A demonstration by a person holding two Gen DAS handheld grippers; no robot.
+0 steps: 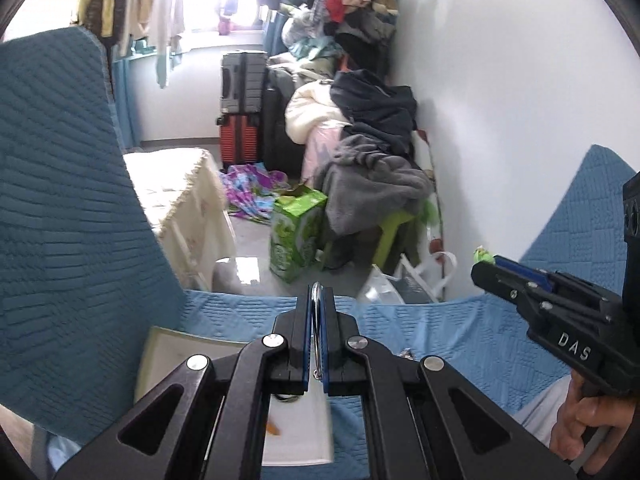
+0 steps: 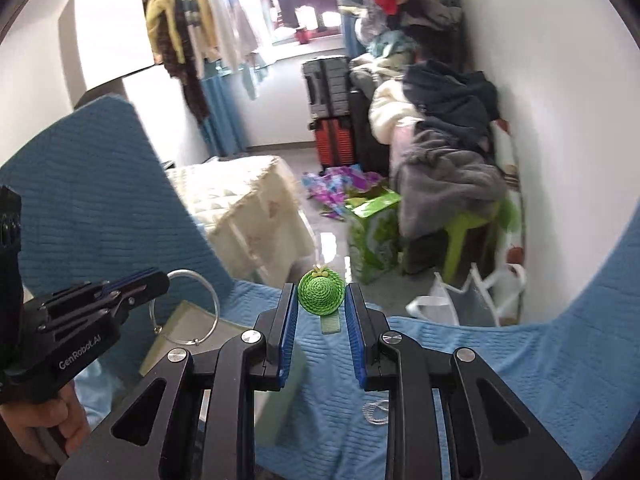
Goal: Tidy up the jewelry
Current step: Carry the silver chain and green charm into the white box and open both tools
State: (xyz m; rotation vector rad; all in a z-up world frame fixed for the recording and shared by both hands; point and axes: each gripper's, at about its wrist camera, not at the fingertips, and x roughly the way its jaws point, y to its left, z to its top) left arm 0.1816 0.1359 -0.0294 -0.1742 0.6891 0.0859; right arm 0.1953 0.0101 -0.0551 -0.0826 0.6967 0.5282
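Observation:
My left gripper is shut on a thin silver bangle, held edge-on above an open pale green jewelry box with a white lining. From the right wrist view the bangle hangs as a full ring from the left gripper. My right gripper is shut on a green woven hat-shaped hair clip, held above the blue quilted cover. A small silver chain lies on the cover below it. In the left wrist view the right gripper shows the clip's green tip.
The blue quilt drapes up at both sides. Beyond the edge lie a cream-covered table, a green carton, a green stool piled with clothes, suitcases and white bags by the wall.

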